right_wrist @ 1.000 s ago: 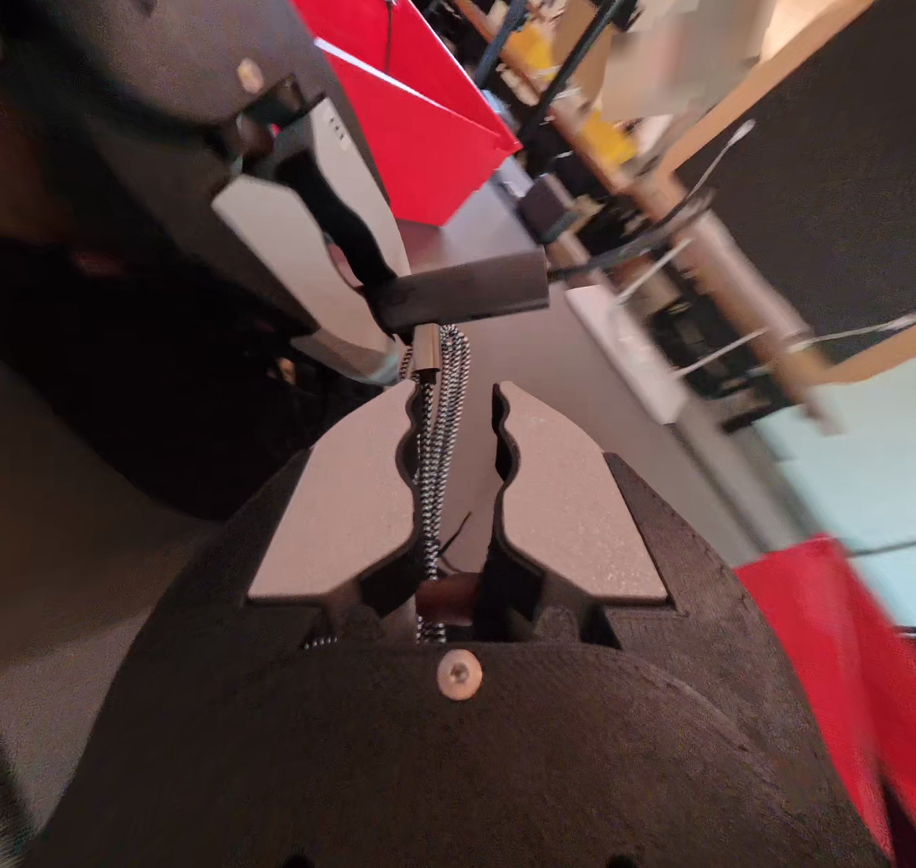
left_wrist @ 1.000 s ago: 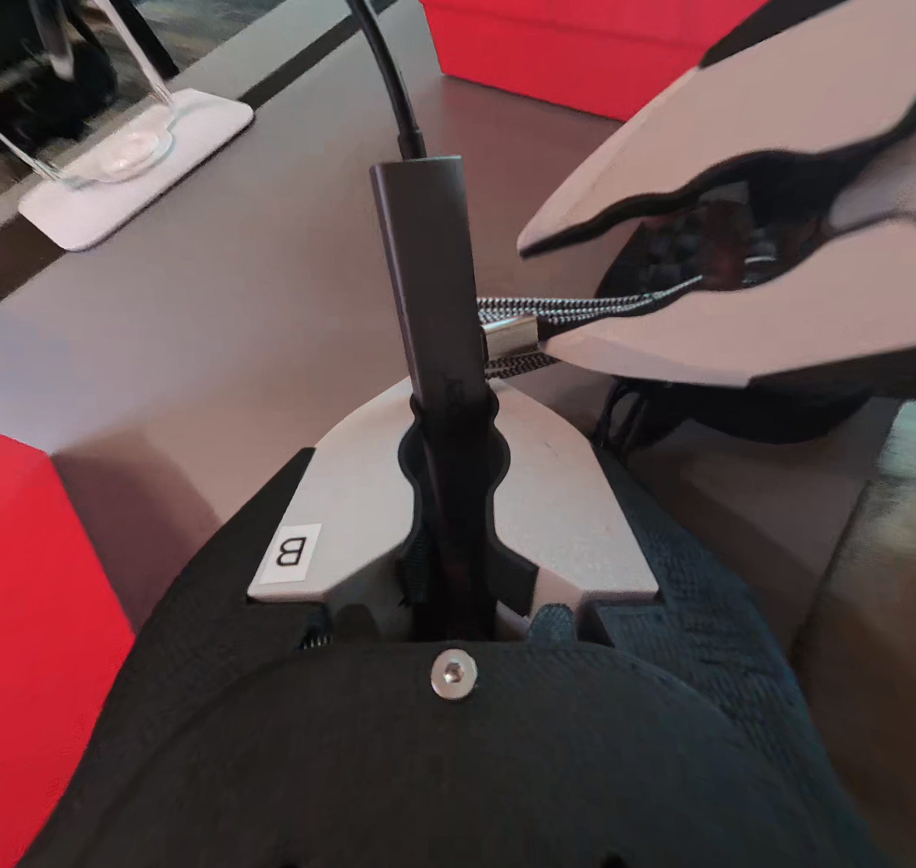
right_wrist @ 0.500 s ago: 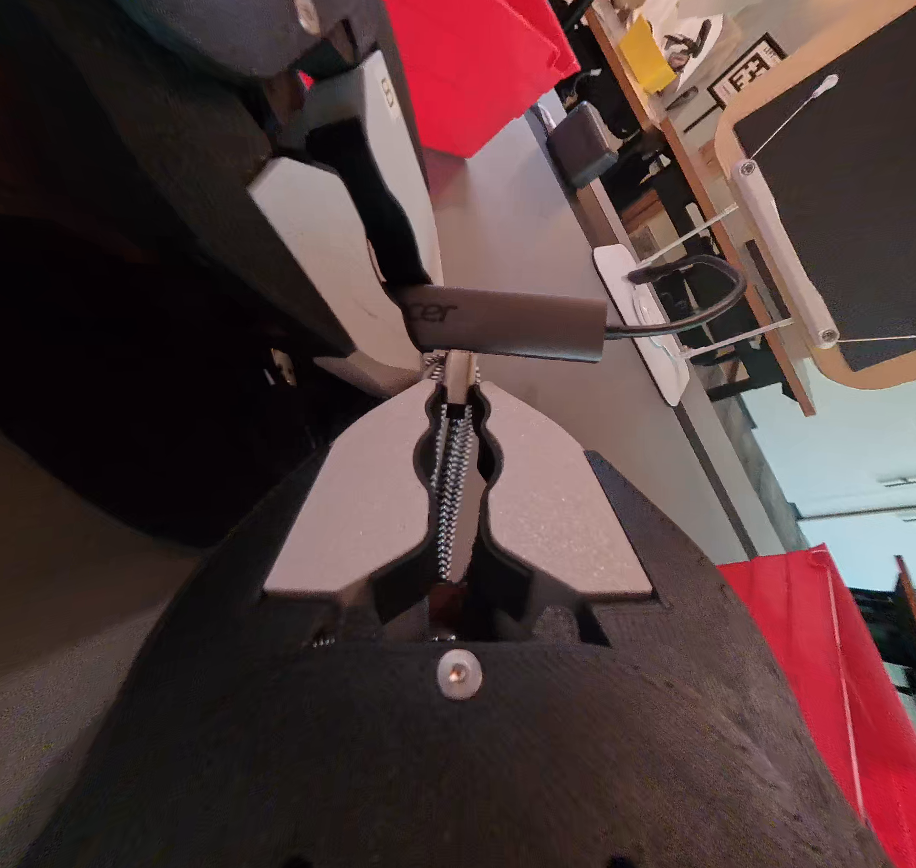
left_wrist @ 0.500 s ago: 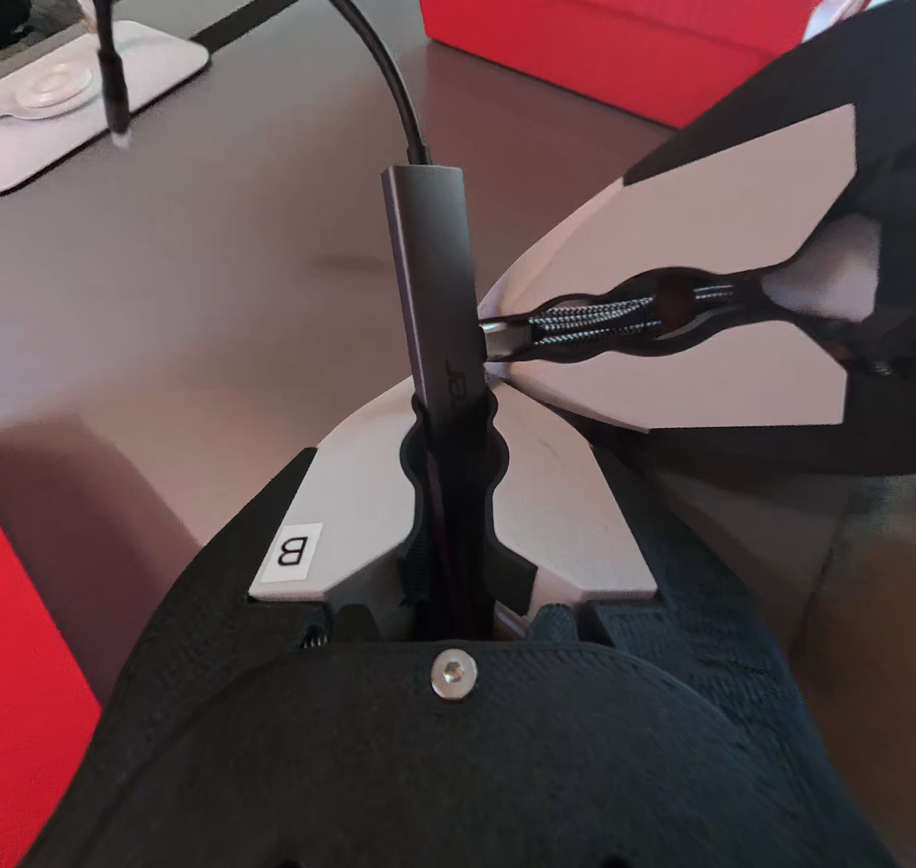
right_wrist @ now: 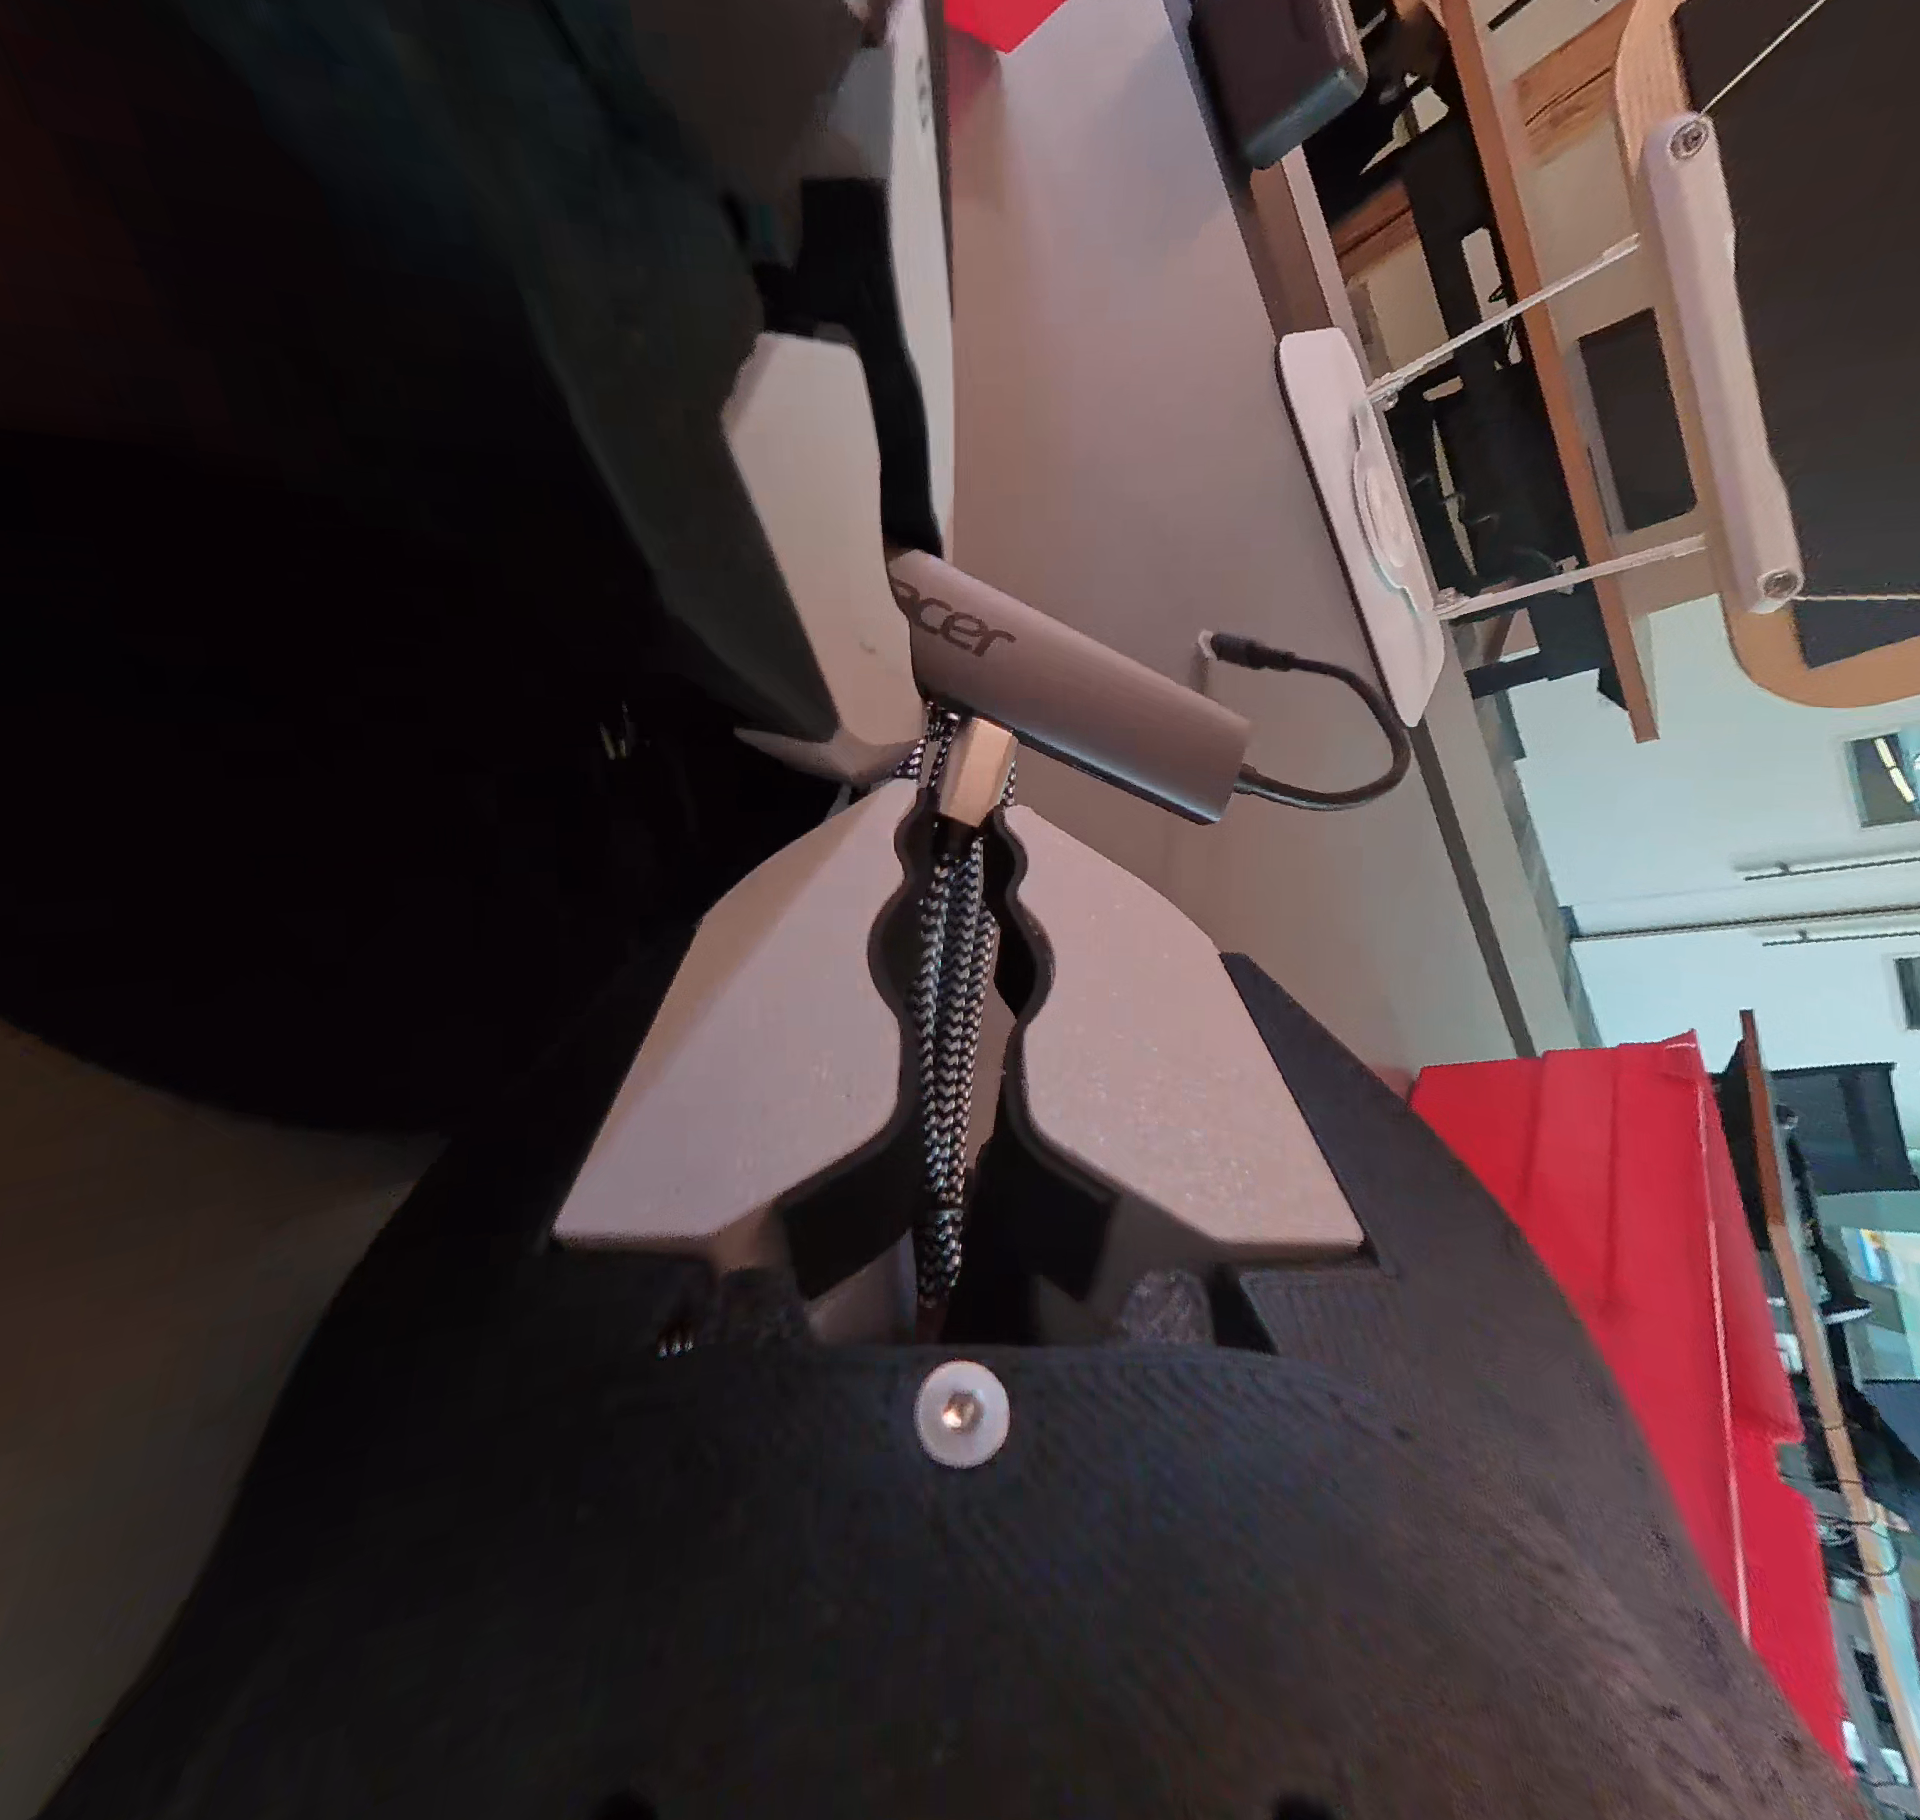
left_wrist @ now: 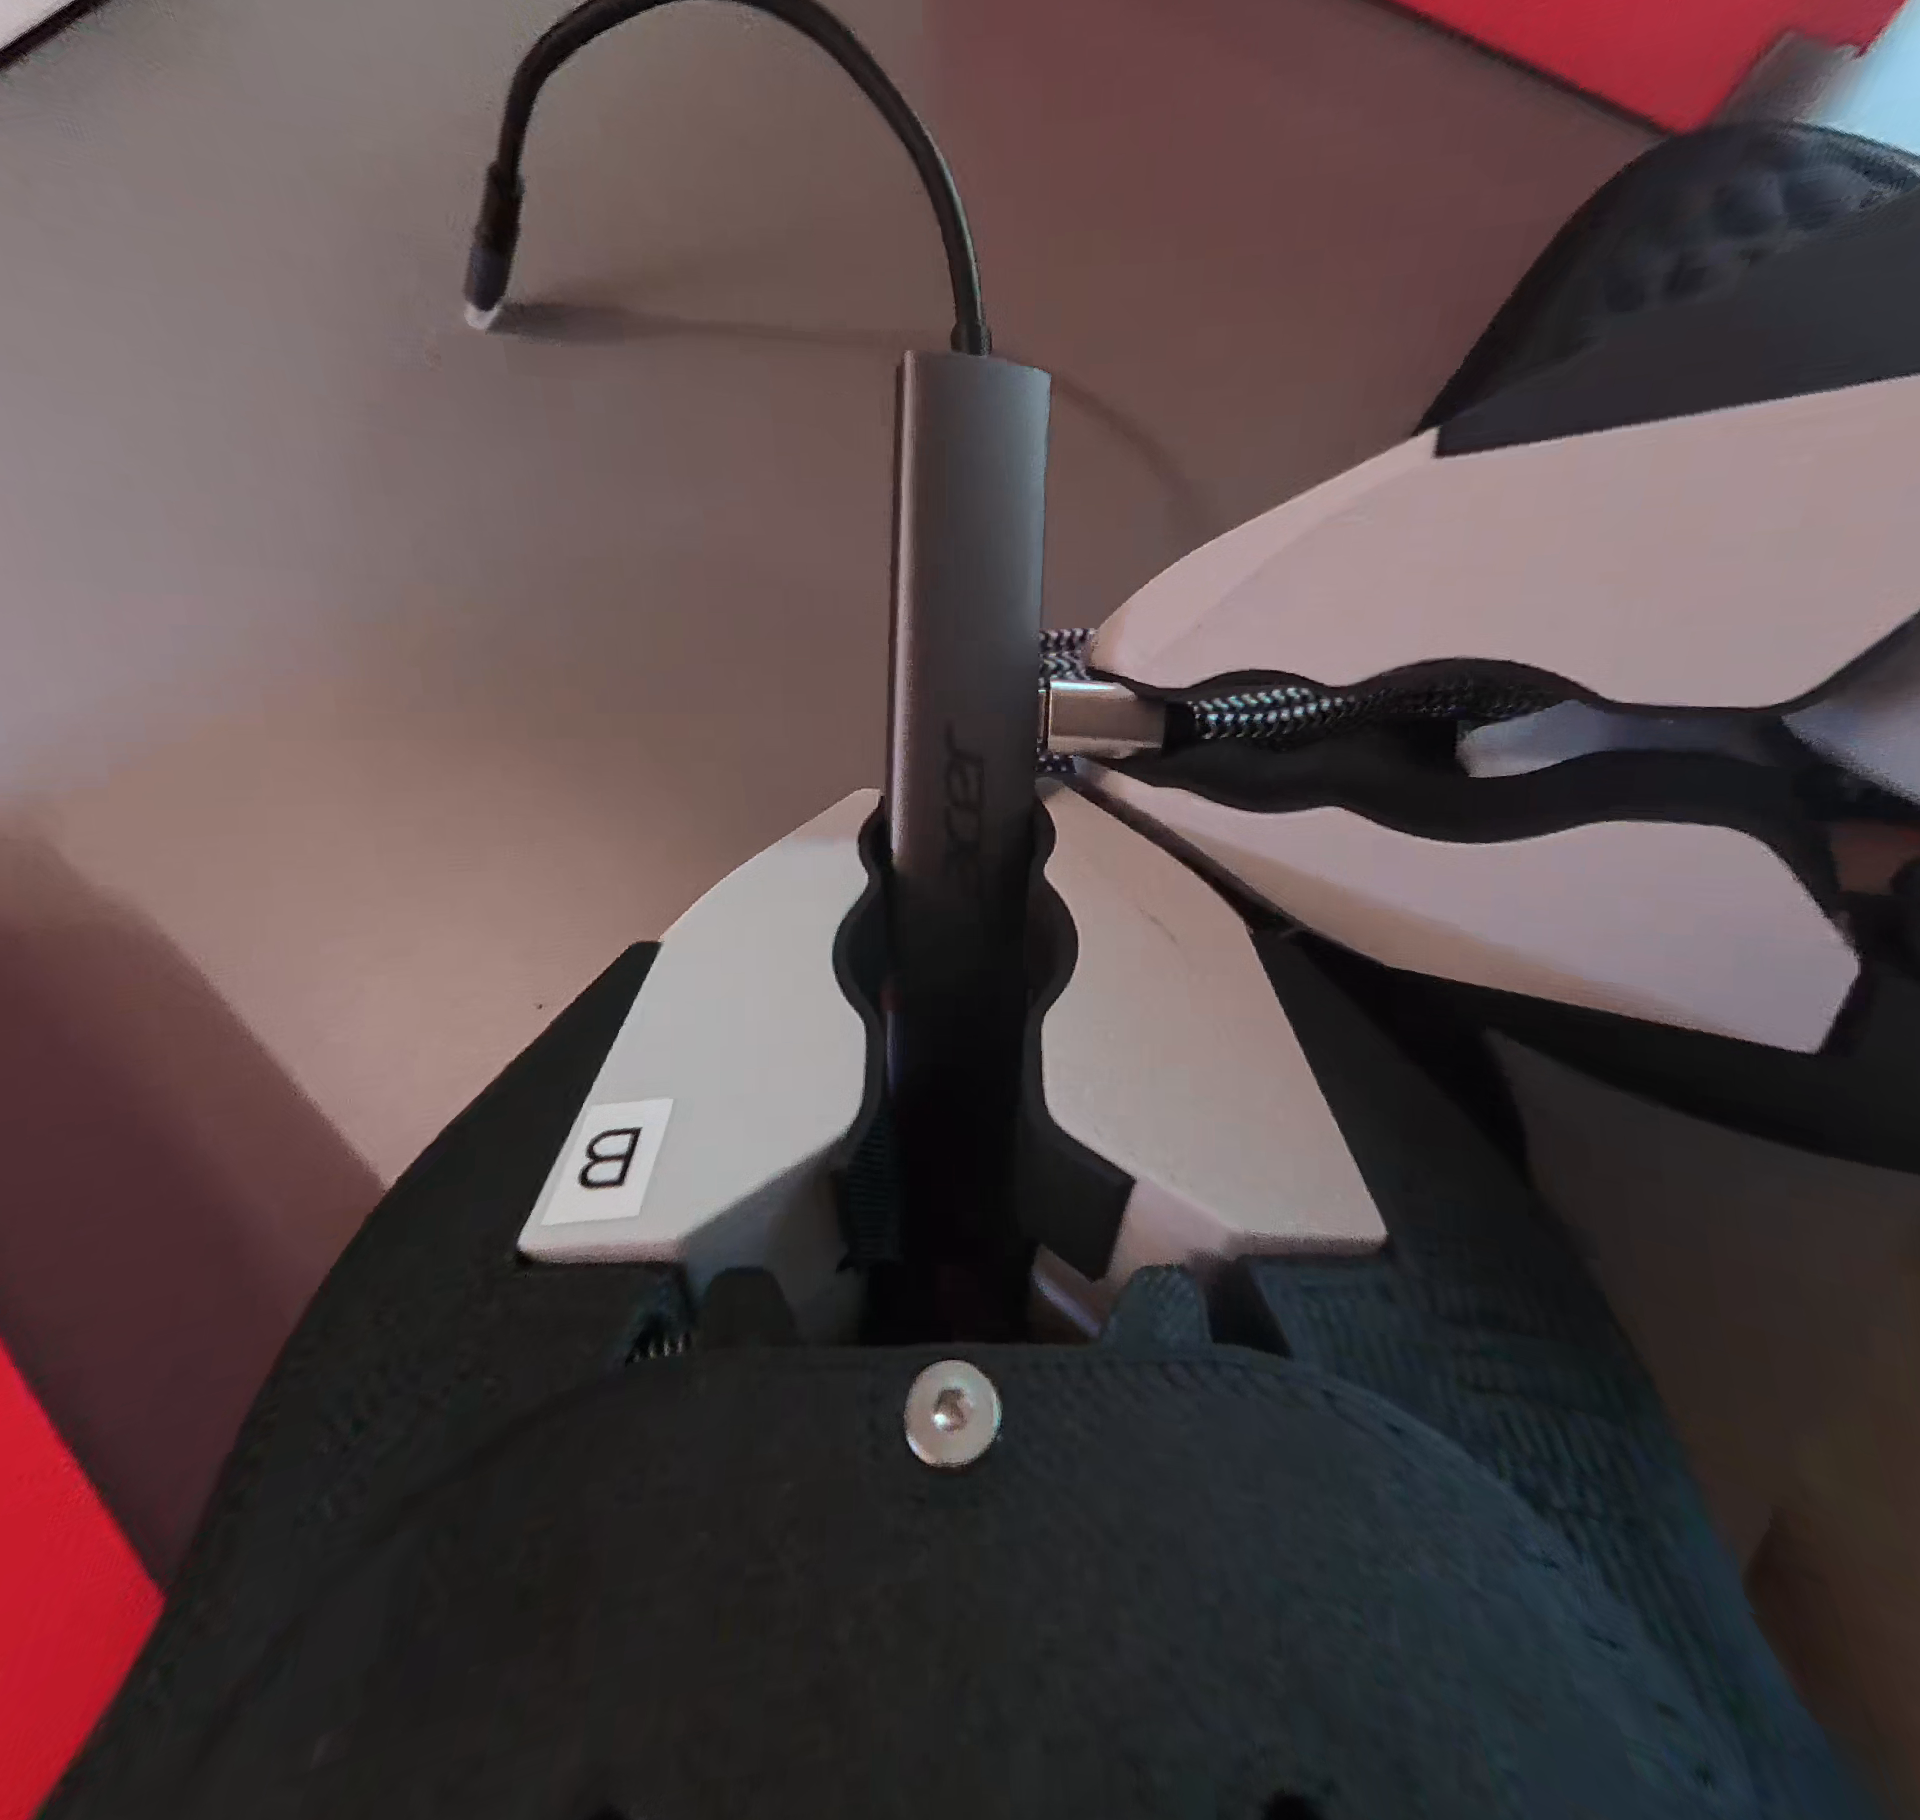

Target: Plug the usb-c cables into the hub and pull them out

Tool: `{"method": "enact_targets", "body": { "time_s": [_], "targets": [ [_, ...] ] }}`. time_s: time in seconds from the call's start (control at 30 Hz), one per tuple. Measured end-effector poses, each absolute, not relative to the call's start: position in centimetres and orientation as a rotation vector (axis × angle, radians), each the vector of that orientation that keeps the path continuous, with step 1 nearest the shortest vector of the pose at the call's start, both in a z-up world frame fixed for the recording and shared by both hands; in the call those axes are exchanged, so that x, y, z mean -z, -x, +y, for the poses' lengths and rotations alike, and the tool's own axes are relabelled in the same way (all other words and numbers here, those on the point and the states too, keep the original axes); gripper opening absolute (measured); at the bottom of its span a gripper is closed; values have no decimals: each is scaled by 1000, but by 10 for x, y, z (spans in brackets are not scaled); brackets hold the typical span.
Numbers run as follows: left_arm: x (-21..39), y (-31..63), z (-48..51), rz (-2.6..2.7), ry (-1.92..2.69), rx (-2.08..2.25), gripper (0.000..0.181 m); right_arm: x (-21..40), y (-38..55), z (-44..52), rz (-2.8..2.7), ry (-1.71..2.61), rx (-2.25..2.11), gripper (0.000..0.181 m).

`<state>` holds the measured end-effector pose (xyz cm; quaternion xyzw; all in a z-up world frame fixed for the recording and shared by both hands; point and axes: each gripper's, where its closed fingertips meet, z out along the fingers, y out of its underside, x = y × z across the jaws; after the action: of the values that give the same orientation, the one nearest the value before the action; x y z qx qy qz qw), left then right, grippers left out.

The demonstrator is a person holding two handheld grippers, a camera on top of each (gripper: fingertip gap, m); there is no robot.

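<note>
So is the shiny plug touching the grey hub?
Touching. In the left wrist view the silver plug butts against the side of the hub with no gap; the right wrist view shows the same join.

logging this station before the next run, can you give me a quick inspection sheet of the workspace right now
surface: grey table, bare where it shows.
job's things: grey hub held off the table; silver usb-c plug meets the hub's side; how deeply it is seated cannot be told.
clutter: red boxes along the table edges; white stand base; dark case at the far end.
grippers: left gripper shut on the hub; right gripper shut on the braided cable just behind the plug.
cables: the hub's own black lead arches up, its free plug unconnected; a second braided strand lies beside the gripped one.
surroundings: desks and shelves beyond the table.
</note>
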<state>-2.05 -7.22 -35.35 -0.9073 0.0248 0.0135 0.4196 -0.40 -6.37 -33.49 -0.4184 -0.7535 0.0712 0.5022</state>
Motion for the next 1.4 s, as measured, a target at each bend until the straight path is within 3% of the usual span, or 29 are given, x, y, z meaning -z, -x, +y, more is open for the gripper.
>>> {"method": "enact_targets", "body": {
  "time_s": [0.2,0.47,0.67,0.73,0.83,0.93,1.07,1.27,1.4],
  "targets": [
    [353,21,-72,124,2260,-172,19,335,-21,-67,-1910,909,-190,3],
    [355,10,-73,126,2277,63,21,332,-49,-77,-1937,627,-218,2],
    [346,9,-73,157,2205,3,19,323,-53,-69,-1919,879,-538,4],
    [341,11,-73,147,2172,-17,19,315,-46,-62,-1845,1066,-678,30],
    [343,15,-73,140,2193,-88,19,293,-31,-68,-1711,1187,-906,39],
    [341,17,-73,116,2182,-95,19,302,-16,-66,-1745,1232,-777,44],
    [339,17,-73,110,2170,-79,19,307,-5,-70,-1772,1191,-671,38],
    [334,17,-74,128,2131,-114,18,313,3,-77,-1830,1157,-578,13],
    [336,17,-75,159,2139,-173,17,318,3,-76,-1842,1178,-482,11]
  ]
}}
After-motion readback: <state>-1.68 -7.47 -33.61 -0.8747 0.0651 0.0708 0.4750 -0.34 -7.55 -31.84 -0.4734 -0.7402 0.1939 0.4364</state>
